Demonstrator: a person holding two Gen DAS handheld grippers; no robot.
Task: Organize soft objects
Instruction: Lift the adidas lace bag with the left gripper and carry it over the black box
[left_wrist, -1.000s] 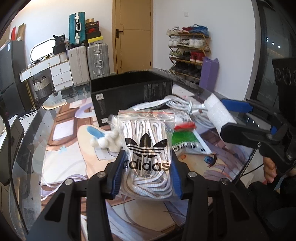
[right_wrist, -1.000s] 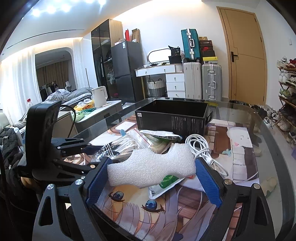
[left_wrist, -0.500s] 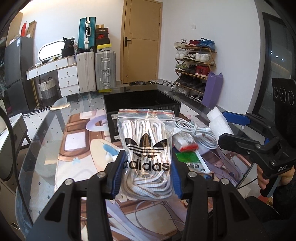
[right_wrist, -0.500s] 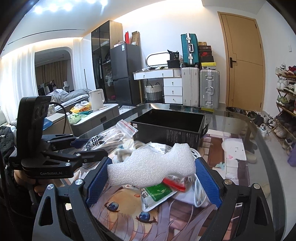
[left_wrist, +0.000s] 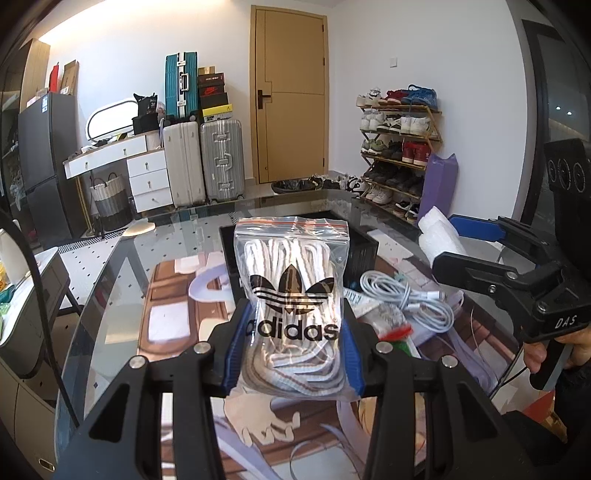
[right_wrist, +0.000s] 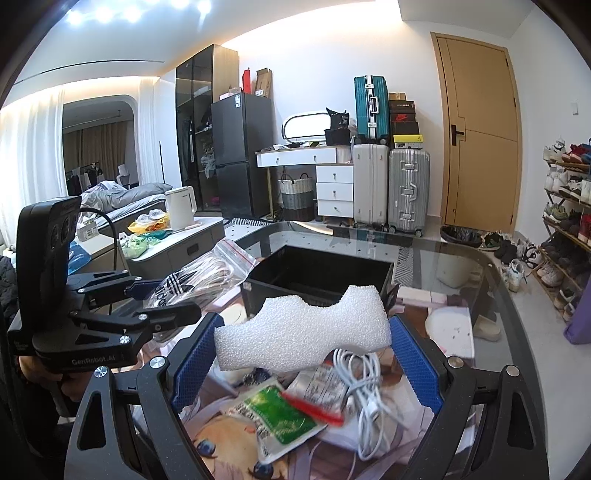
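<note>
My left gripper (left_wrist: 293, 354) is shut on a clear zip bag of white shoelaces (left_wrist: 291, 306) with a black Adidas logo, held upright above the table. The bag also shows in the right wrist view (right_wrist: 199, 277). My right gripper (right_wrist: 303, 354) is shut on a white foam piece (right_wrist: 301, 332), held above the table in front of the black box (right_wrist: 321, 273). The foam also shows in the left wrist view (left_wrist: 439, 236), to the right of the bag. The black box (left_wrist: 364, 247) stands open just behind both held things.
On the glass table (right_wrist: 461, 258) below lie a coiled white cable (right_wrist: 365, 384), a green packet (right_wrist: 277, 413) with a red strip and a printed sachet (right_wrist: 325, 384). Suitcases (left_wrist: 203, 162), a shoe rack (left_wrist: 399, 147) and a purple bag (left_wrist: 437, 184) stand beyond the table.
Both grippers have risen with their loads; the table items now sit lower in both views. The grips are unchanged.
</note>
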